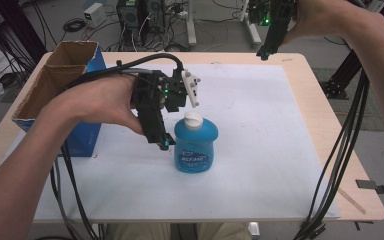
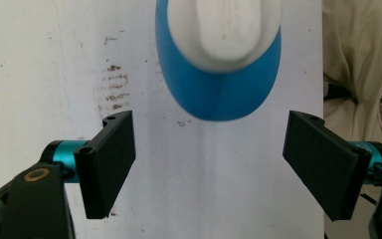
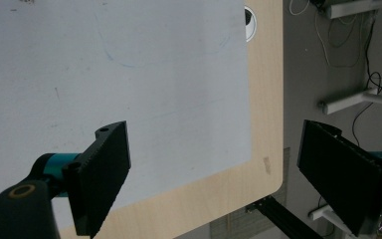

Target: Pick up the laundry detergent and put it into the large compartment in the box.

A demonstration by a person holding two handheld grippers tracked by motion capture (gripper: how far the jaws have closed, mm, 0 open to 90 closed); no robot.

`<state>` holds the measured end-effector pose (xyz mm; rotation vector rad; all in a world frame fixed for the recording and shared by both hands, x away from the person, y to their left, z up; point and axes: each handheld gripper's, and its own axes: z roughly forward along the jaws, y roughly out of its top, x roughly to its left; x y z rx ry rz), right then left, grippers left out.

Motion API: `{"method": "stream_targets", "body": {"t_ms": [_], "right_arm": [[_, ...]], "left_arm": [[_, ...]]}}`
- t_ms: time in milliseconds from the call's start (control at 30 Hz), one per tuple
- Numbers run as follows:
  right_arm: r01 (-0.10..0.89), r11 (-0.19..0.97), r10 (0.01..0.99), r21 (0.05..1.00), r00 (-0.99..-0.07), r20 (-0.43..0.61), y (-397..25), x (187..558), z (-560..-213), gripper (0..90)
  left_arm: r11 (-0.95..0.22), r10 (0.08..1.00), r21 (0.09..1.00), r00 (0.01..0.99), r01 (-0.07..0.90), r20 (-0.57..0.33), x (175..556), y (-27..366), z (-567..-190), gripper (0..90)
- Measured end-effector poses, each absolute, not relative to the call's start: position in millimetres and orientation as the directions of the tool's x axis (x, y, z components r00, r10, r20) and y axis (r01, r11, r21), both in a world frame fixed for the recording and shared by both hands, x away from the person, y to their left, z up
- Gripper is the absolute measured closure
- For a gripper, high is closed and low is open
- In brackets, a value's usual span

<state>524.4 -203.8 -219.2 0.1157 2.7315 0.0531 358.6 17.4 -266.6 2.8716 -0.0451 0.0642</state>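
High view: one blue bottle (image 1: pixel 195 145) with white cap, upright at frame centre, left gripper (image 1: pixel 163 142) just beside; left gripper view: jaws spread, bottle top centre; right gripper view: right gripper (image 3: pixel 229 174) spread, empty.

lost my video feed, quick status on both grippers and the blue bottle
Left gripper open, above blue plastic bottle with white cap, not touching. Right gripper open, empty, raised over table's far right corner. Bottle upright on white mat. Nothing between jaws and bottle.

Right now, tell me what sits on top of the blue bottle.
A white cap tops the blue bottle; the left claw hangs open above and beside it, not touching. Whether the cap is sealed, and what is inside, cannot be seen.
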Motion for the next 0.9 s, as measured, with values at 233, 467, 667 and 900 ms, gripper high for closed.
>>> {"method": "stream_targets", "body": {"t_ms": [233,467,667,900], "right_arm": [[0.073,0.996,0.088,0.051,-0.915,-0.393,-202.0,524.1,-220.9,12.6],[0.072,0.996,0.088,0.055,-0.917,-0.389,-202.3,524.0,-222.0,12.6],[0.072,0.996,0.088,0.056,-0.917,-0.390,-202.8,524.0,-223.3,12.6],[0.072,0.996,0.090,0.060,-0.916,-0.392,-204.1,524.3,-224.8,12.6]], "left_arm": [[-0.961,-0.033,0.272,0.998,-0.044,0.046,357.7,3.6,-267.5,20.9],[-0.960,-0.033,0.277,0.999,-0.042,0.037,357.3,-10.3,-274.0,20.9],[-0.960,-0.037,0.276,0.999,-0.043,0.030,358.0,-18.7,-278.9,20.9],[-0.959,-0.030,0.279,0.999,-0.037,0.030,358.9,-24.8,-280.3,21.0]]}}
